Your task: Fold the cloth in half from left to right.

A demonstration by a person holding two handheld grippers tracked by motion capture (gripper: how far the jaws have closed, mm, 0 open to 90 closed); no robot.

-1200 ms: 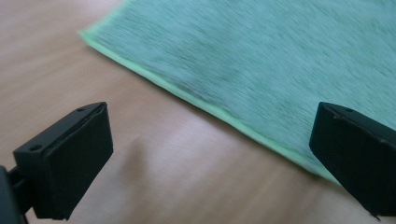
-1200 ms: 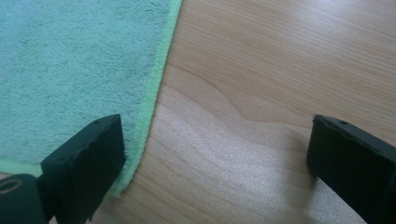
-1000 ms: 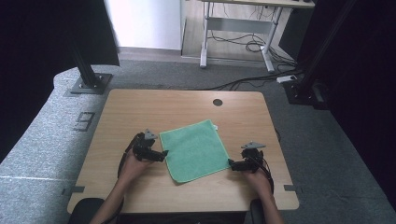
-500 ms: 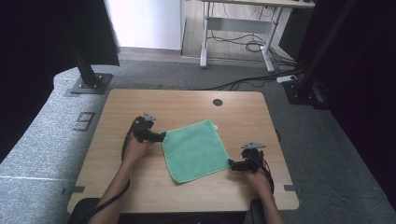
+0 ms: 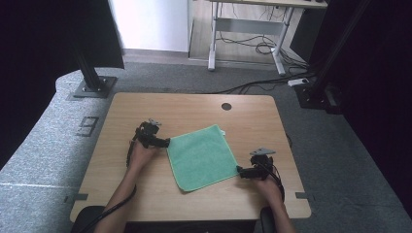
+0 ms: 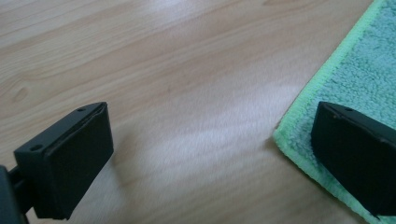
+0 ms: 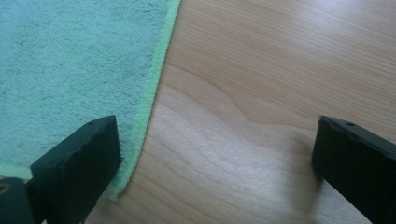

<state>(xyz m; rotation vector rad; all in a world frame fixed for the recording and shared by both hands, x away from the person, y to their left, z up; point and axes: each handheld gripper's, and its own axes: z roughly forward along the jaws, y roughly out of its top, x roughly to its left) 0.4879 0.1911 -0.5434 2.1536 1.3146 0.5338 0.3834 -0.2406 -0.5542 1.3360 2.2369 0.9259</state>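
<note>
A: Where's the green cloth (image 5: 202,157)?

B: Flat on the wooden table (image 5: 194,107), about mid-table, lying a bit skewed to the table edges. One small white tag at its far corner.

A: Left gripper (image 5: 163,142)?

B: At the cloth's left corner, down low. Jaws spread wide, nothing between them. In the left gripper view one jaw sits over the cloth's hemmed edge (image 6: 299,121), the other over bare wood.

A: Right gripper (image 5: 241,172)?

B: At the cloth's near right corner. Also spread wide, gripping nothing. In the right gripper view one jaw is over the cloth's corner, just at the hem (image 7: 149,93), the other over bare wood, well off the cloth.
</note>
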